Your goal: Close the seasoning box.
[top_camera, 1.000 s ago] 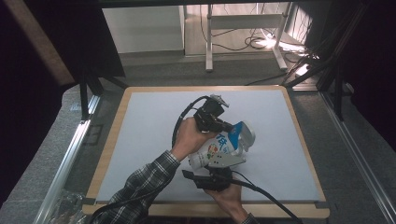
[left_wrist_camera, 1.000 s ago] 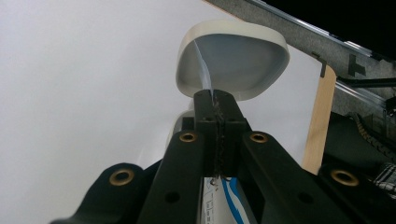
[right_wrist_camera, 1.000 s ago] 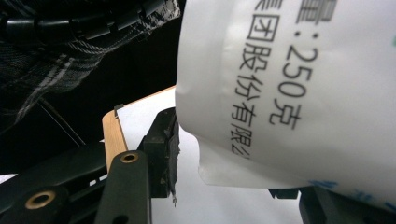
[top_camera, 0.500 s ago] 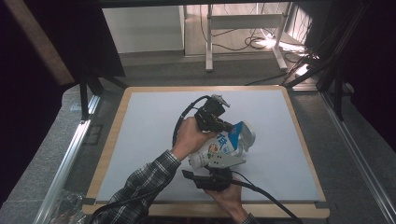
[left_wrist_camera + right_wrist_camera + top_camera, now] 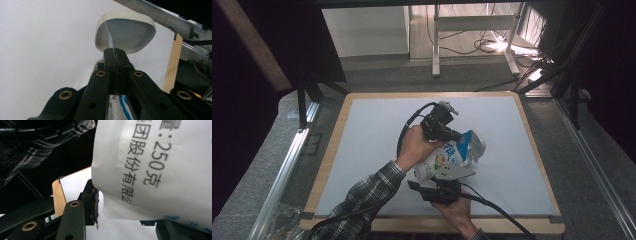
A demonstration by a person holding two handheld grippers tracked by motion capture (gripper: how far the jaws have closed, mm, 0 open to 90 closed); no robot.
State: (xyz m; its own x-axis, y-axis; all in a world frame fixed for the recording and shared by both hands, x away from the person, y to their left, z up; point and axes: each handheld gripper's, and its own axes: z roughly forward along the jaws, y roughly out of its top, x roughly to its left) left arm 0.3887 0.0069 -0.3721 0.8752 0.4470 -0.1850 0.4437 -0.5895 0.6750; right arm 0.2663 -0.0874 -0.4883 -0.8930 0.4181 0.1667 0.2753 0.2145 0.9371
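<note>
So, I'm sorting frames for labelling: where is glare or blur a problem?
High view: lamp glare on the floor behind the table, pouch small but readable. Left gripper view: white mat washed out. Right gripper view: pouch print slightly soft.

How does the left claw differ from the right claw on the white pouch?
The left claw is shut on a thin edge of the pouch; the right claw stands wider around its body. The right claw's jaws have just been closing; the left claw's are pressed together. Both have the pouch between them.
</note>
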